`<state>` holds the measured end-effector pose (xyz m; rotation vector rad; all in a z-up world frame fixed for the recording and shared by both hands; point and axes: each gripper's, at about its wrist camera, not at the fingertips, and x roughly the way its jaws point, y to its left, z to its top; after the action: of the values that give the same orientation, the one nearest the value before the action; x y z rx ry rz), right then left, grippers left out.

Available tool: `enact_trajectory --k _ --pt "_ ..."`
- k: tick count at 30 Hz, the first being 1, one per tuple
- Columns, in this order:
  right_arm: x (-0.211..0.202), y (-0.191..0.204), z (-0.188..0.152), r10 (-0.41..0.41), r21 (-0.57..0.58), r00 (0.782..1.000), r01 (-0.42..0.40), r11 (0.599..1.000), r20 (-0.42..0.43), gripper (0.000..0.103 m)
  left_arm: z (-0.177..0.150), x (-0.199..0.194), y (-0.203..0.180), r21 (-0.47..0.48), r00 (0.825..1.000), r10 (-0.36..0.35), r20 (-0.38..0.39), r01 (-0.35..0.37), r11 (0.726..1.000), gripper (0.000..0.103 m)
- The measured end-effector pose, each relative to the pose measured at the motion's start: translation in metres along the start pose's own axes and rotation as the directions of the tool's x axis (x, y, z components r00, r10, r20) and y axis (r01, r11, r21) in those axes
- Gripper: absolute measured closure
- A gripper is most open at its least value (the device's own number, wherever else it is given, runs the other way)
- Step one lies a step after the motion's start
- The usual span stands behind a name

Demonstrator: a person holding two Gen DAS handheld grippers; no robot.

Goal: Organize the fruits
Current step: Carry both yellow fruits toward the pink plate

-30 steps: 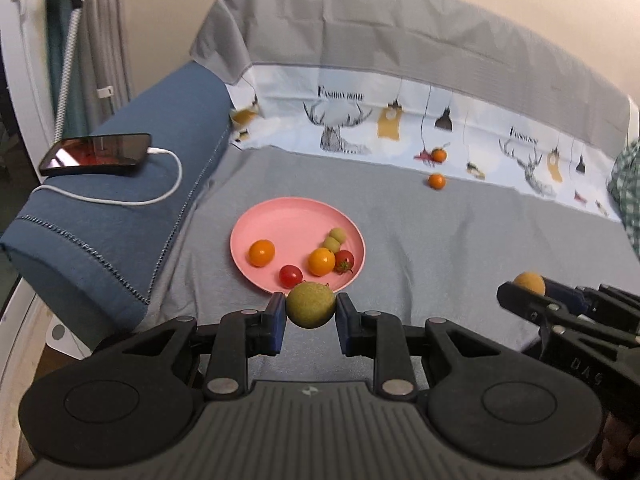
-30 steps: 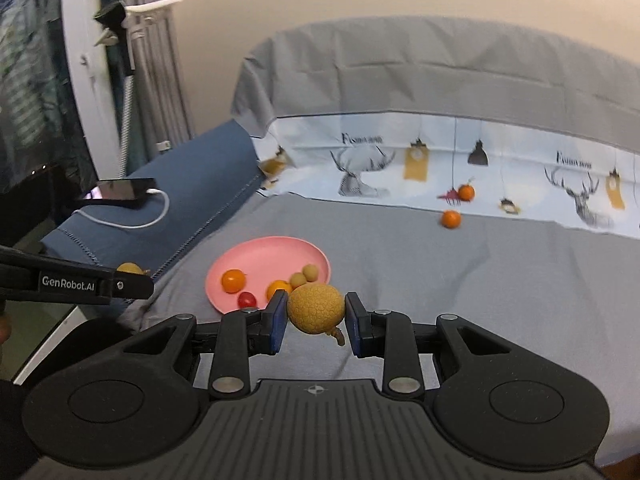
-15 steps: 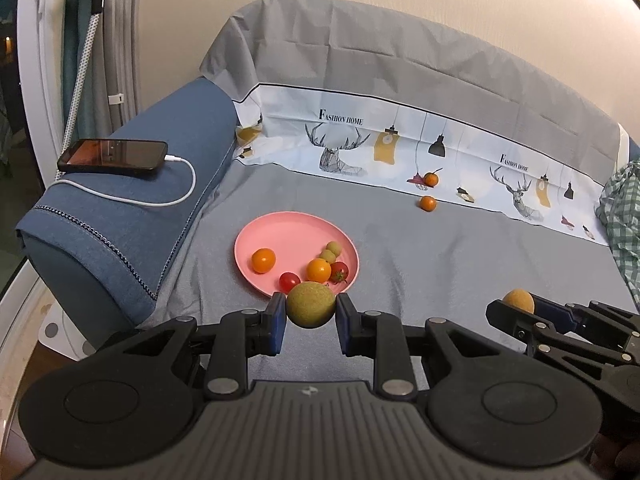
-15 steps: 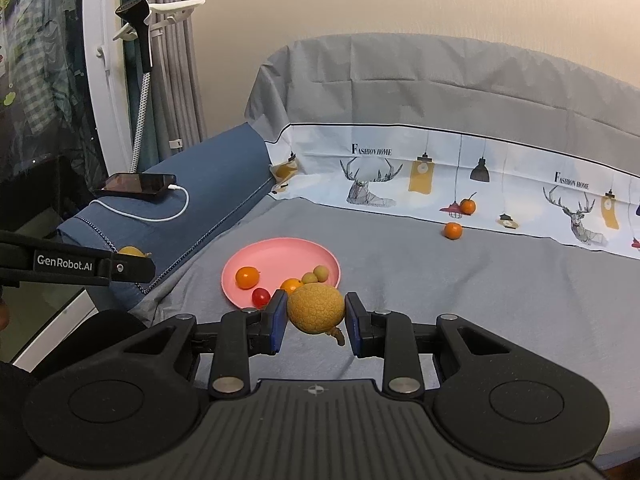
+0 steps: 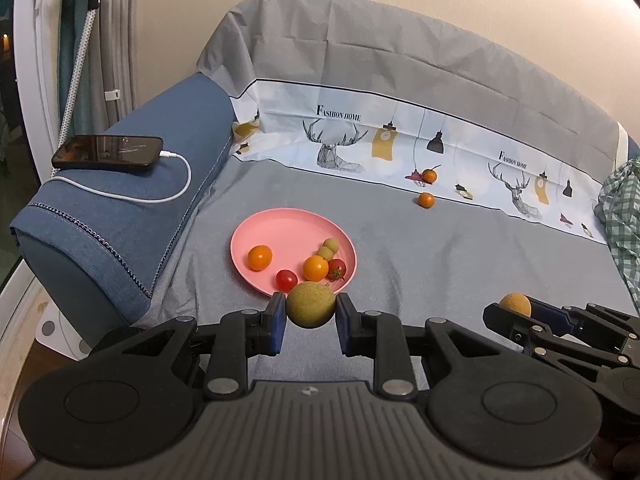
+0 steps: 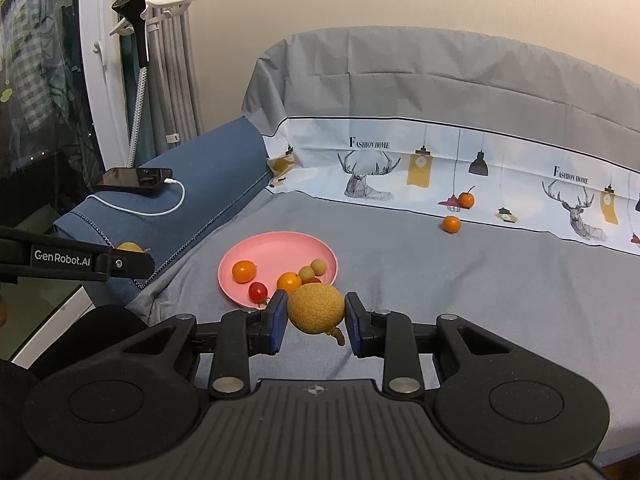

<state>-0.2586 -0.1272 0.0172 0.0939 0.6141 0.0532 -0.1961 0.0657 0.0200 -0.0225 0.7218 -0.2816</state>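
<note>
Grey sheeting [image 5: 460,264] covers a sofa seat and backrest, seen from both wrist cameras. Lower centre, left view: the left gripper [image 5: 311,312] has its jaws closed on a smooth yellow-green fruit [image 5: 311,305], held above the sheet. Lower right of that view: the right gripper [image 5: 516,312] appears from the side. In the right view, lower centre, its jaws clamp a bumpy yellow-orange fruit [image 6: 316,308] with a short brown stem. Just beyond the held fruits, centre frame, a pink plate [image 5: 280,228] lies on the seat carrying two orange fruits, two red tomatoes and two small pale-green fruits. Further back, right of centre, one small orange [image 5: 426,200] rests on the seat and a second small orange [image 5: 430,176] lies against the printed band. Upper left: a phone [image 5: 108,153] with a white cable [image 5: 160,196] lies on the blue armrest [image 5: 120,232].
</note>
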Motion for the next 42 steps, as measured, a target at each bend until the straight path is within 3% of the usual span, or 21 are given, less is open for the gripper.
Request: enact_trajectory --k 30,42 --pt "0.024 -0.002 0.003 -0.027 -0.002 0.999 0.027 1.000 -0.046 0.071 0.004 0.022 0.008 -0.031 0.999 0.009 -0.043 -0.010 0.999 0.074" --pt "0.057 -0.003 0.015 -0.024 -0.001 0.998 0.024 1.000 -0.064 0.071 0.023 0.048 0.024 -0.038 0.998 0.054 -0.045 -0.055 0.998 0.074"
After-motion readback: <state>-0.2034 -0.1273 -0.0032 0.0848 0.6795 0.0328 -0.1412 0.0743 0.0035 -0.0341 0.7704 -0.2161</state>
